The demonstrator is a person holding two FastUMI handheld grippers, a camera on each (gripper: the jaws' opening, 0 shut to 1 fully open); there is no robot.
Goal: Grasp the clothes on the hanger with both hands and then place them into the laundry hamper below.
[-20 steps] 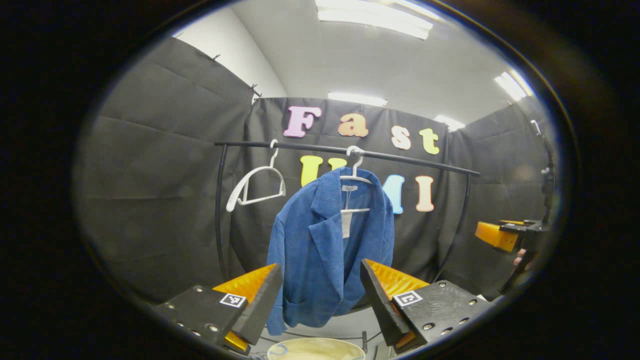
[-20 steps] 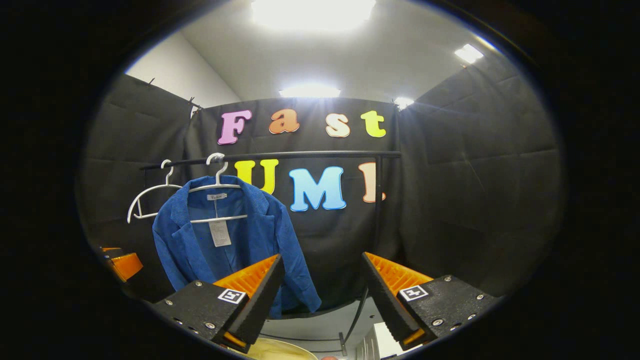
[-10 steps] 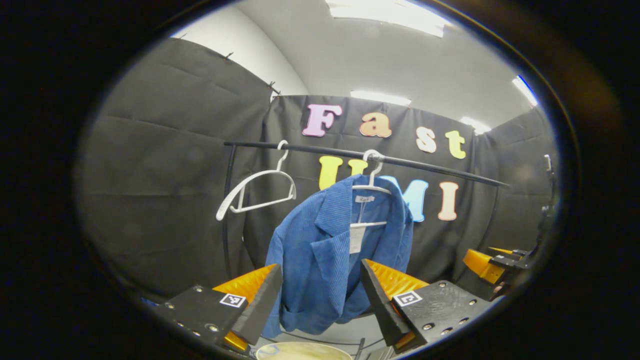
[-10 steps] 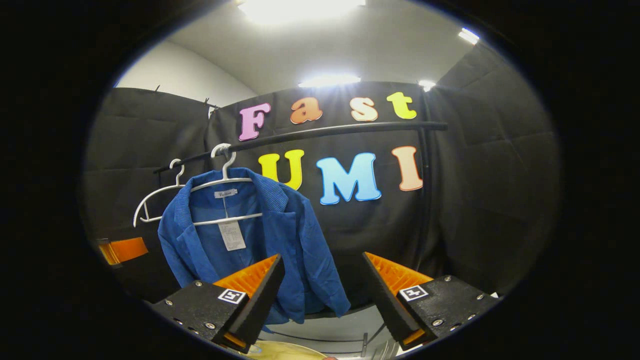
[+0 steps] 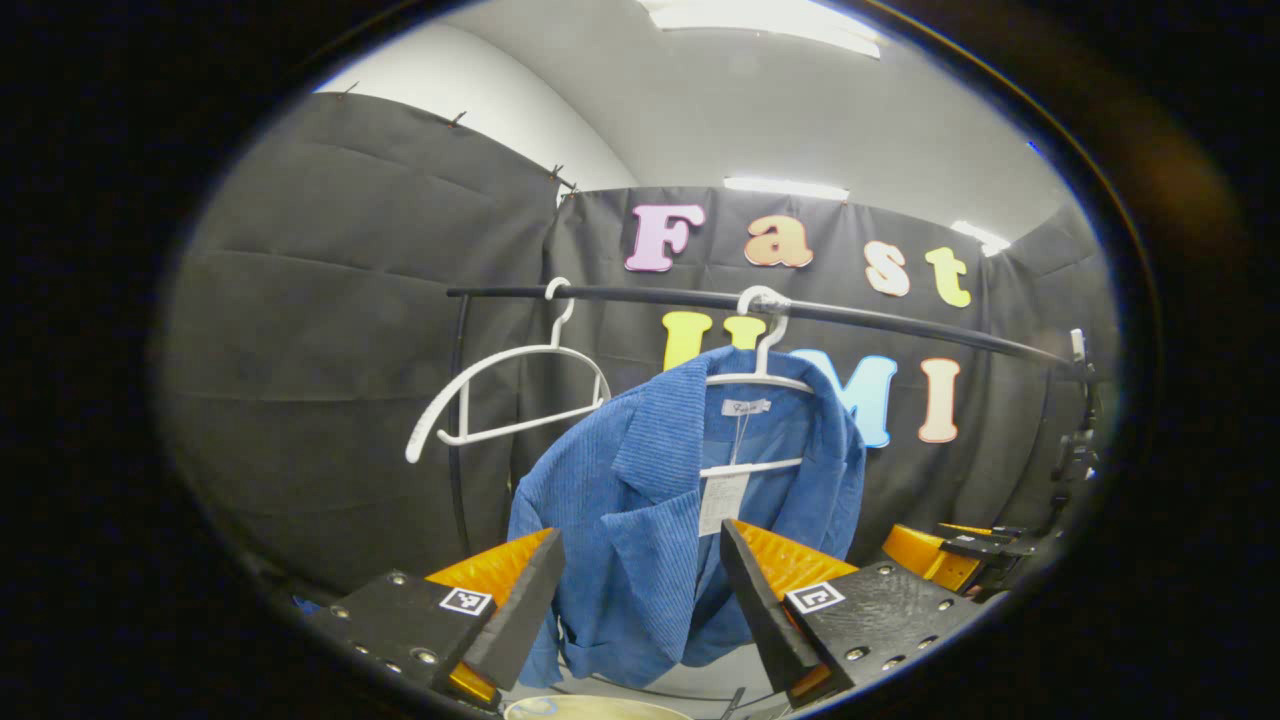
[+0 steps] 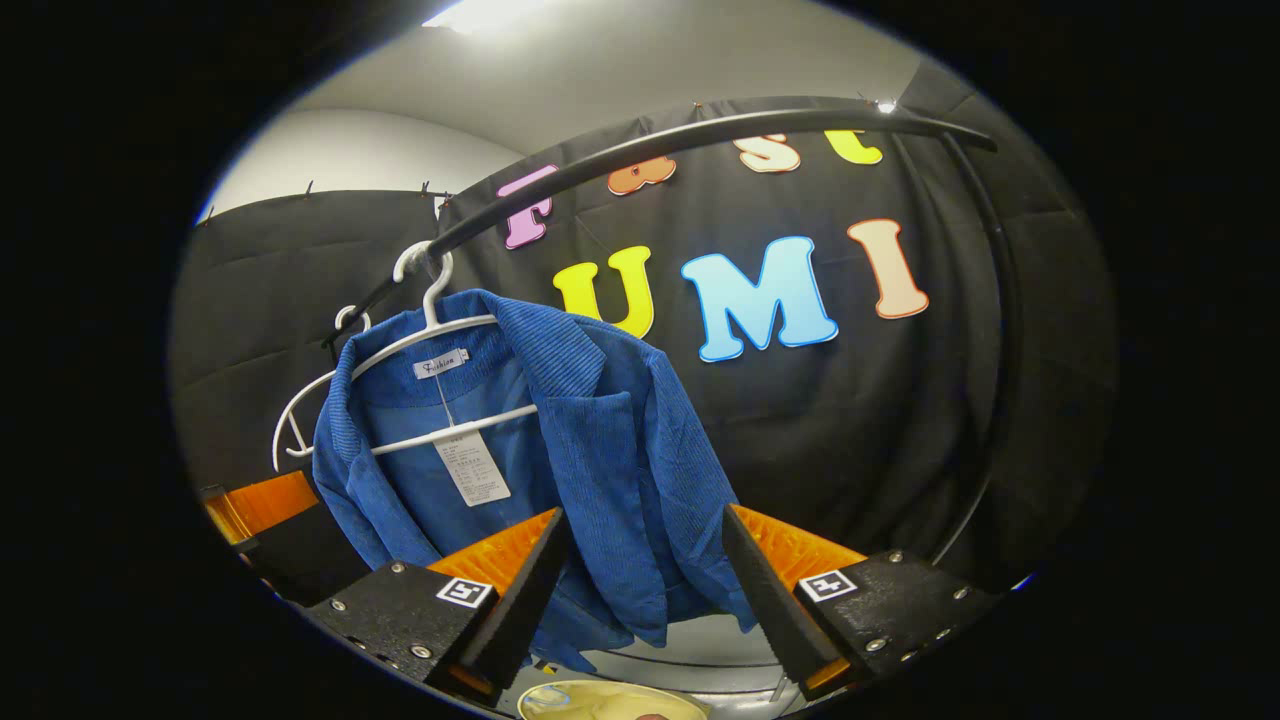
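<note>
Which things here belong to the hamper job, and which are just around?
Job:
blue jacket
its white hanger
hamper rim
left gripper, open
right gripper, open

Just around:
empty white hanger
black rail

- Your left gripper (image 5: 640, 600): jaws spread wide, nothing pinched btwn them; both fingers rise from the bottom of the left gripper view, aimed fwd and slightly up
- Your right gripper (image 6: 640, 600): jaws also wide apart, nothing clamped; fingers sit level w/ each other in the right gripper view, pointing fwd and tilted upward
- Right gripper also visible at the far right edge of the left gripper view (image 5: 945, 555), low, partly cut off; can't tell its jaw gap from there
- Left gripper seen at the lower left edge of the right gripper view (image 6: 262, 505), just one finger showing
- The 2 grippers are well apart, side by side
</note>
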